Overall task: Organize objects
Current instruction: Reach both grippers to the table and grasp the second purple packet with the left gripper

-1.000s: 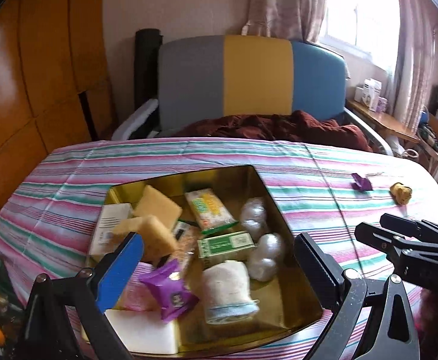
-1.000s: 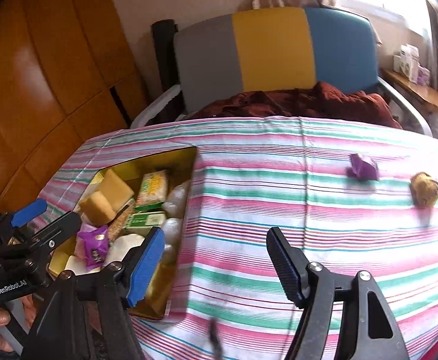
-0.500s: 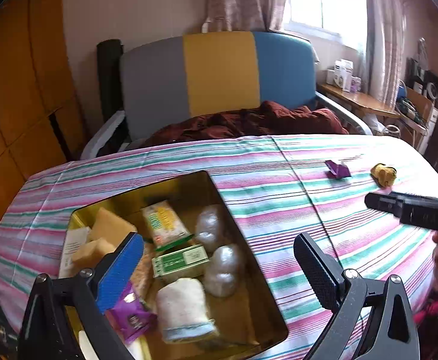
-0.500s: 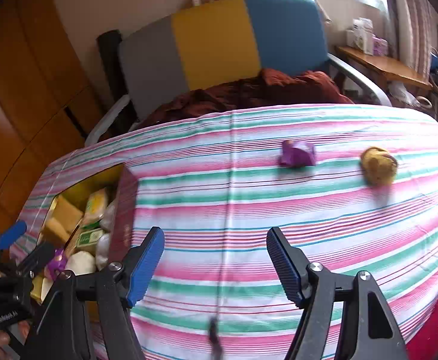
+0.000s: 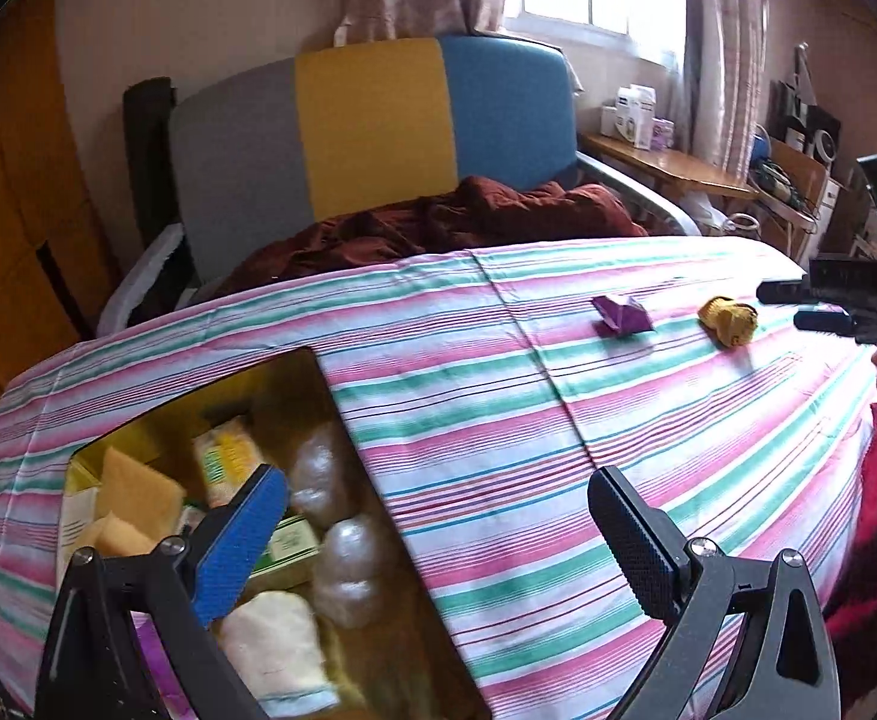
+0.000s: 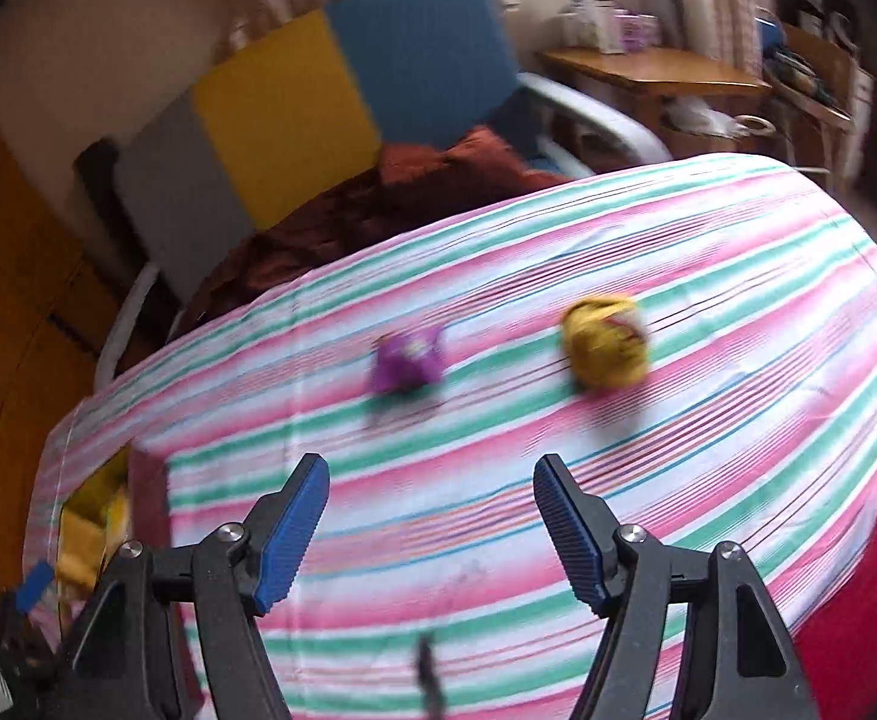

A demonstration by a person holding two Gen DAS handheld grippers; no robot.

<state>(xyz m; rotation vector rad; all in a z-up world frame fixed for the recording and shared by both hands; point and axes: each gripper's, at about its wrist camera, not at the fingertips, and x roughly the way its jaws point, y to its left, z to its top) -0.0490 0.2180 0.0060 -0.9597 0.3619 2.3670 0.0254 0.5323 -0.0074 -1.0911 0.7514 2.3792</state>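
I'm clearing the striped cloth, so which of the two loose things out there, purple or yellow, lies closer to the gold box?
The small purple wrapper: it lies between the gold box and the yellow crumpled lump, which sits further out.

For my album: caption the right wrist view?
Open right tool above striped tablecloth, facing purple packet and yellow packet.

Purple packet [image 6: 407, 360] blurred, print unreadable

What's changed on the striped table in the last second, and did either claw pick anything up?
The right claw swung away from the gold tin toward the purple wrapper and yellow bundle, now straight ahead of it. The left claw shifted the same way. Nothing was gripped; both claws stay open and empty, and both items lie where they were.
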